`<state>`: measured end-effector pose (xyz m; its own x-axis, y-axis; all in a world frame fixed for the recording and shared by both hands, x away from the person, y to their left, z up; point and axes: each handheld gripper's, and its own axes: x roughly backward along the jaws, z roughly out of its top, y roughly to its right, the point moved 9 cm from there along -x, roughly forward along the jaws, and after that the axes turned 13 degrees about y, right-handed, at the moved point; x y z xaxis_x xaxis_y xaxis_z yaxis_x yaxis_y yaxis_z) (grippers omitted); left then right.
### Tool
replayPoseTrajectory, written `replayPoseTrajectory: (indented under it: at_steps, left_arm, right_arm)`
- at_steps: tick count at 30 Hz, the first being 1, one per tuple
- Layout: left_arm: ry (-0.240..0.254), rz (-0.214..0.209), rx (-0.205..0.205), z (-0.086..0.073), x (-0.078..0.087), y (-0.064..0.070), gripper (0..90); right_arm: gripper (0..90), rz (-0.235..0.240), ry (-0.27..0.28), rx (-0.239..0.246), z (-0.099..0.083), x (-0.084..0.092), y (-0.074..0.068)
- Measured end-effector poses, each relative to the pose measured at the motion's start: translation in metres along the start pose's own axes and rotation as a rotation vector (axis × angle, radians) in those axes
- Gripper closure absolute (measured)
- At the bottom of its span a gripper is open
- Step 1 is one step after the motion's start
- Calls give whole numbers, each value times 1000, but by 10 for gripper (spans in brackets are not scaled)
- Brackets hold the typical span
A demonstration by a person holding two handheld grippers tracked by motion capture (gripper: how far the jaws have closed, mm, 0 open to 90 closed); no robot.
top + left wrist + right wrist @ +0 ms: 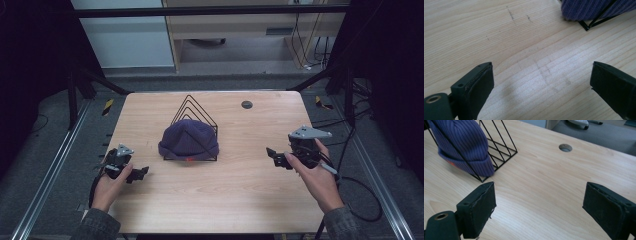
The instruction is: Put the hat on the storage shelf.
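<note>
Both the left hand-held gripper (pixel 141 173) and the right hand-held gripper (pixel 271 155) gape wide; wire rack (pixel 200 112) partly hidden by beanie (pixel 187 140).

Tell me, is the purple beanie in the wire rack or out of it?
In: the purple beanie sits inside the wire rack, black wires crossing its front.

Grey sleeves, black tools (pixel 140 173), grey plates (pixel 310 132)

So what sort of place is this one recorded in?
Probably a lab recording station: a wooden table inside a dark metal frame, loose cables on the floor behind, and a beanie on a wire rack as a prop.
</note>
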<state>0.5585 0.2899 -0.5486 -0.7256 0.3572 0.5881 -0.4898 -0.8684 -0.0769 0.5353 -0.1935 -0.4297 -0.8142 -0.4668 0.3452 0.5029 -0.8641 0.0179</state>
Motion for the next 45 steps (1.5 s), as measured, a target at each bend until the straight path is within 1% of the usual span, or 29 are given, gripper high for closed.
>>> replayPoseTrajectory:
  at_steps: [1,2,3,4,6,7,8,9,10,12,13,16,17,20,23,24,26,27,31,32,36,38,39,40,41,42,44,45]
  left_arm:
    - [0,0,0,0,0,0,47]
    - [-2,-1,0,-1,0,0,47]
    - [-2,-1,0,-1,0,0,47]
    - [-4,-1,-1,-1,0,0,47]
    - [-4,-2,-2,-1,-1,0,47]
    - [-6,-2,-2,-1,-1,0,47]
    - [-9,-3,-2,-2,-1,1,46]
    - [-11,-3,-1,-2,-1,1,46]
    - [-14,-5,1,-3,-1,1,46]
    - [-18,-4,2,-3,-1,1,46]
    - [-23,2,6,-4,-1,0,46]
    - [-32,0,16,-5,-2,0,46]
    - [-36,0,19,-6,-2,-1,46]
    - [-49,-3,22,-8,-3,0,46]
    - [-57,-7,25,-9,-3,1,45]
    - [-62,-8,26,-10,-4,1,44]
    - [-64,-9,30,-11,-4,1,44]
    - [-71,-11,33,-11,-4,1,43]
    - [-82,-11,34,-13,-6,2,42]
    - [-93,-13,36,-15,-6,2,40]
    - [-103,-22,50,-17,-7,3,22]
    - [-102,-23,51,-17,-8,4,19]
    - [-102,-25,54,-18,-8,4,8]
    - [-98,-24,58,-17,-8,5,5]
    - [-98,-24,58,-17,-8,5,1]
    - [-101,-25,49,-18,-8,4,0]
    - [-100,-26,52,-18,-9,5,0]
    - [-96,-25,53,-18,-9,5,0]
  right_arm:
    - [115,0,0,0,0,0,0]
    - [118,-3,-11,-5,-6,0,2]
    - [118,-3,-11,-5,-6,0,2]
    - [118,-6,-25,-8,-14,-1,4]
    - [119,-7,-33,-13,-20,-2,5]
    - [119,-7,-33,-13,-20,-2,5]
    - [122,-7,-42,-18,-27,-3,6]
    - [122,-7,-42,-18,-27,-3,6]
    - [124,-8,-52,-14,-34,-5,7]
    - [127,-13,-62,-13,-40,-7,7]
    - [128,-11,-67,-9,-43,-8,7]
    - [130,-8,-87,-12,-53,-11,6]
    - [130,-5,-96,-10,-56,-12,6]
    - [130,13,-129,-25,-67,-16,2]
    - [130,23,-139,-28,-71,-19,0]
    - [130,31,-155,-29,-77,-22,-2]
    - [130,34,-159,-30,-79,-24,-3]
    - [130,39,-164,-36,-82,-27,-5]
    - [130,43,-172,-38,-85,-32,-6]
    - [130,43,-177,-49,-88,-35,-6]
    - [130,35,-176,-63,-91,-41,-4]
    - [130,17,-189,-58,-94,-45,-1]
    - [130,3,-198,-64,-96,-48,0]
    - [130,-1,-199,-63,-96,-49,1]
    - [130,-1,-199,-63,-96,-49,1]
    - [128,-1,-195,-73,-96,-51,0]
    - [126,-6,-196,-75,-96,-52,1]
    - [121,-10,-199,-87,-97,-55,1]
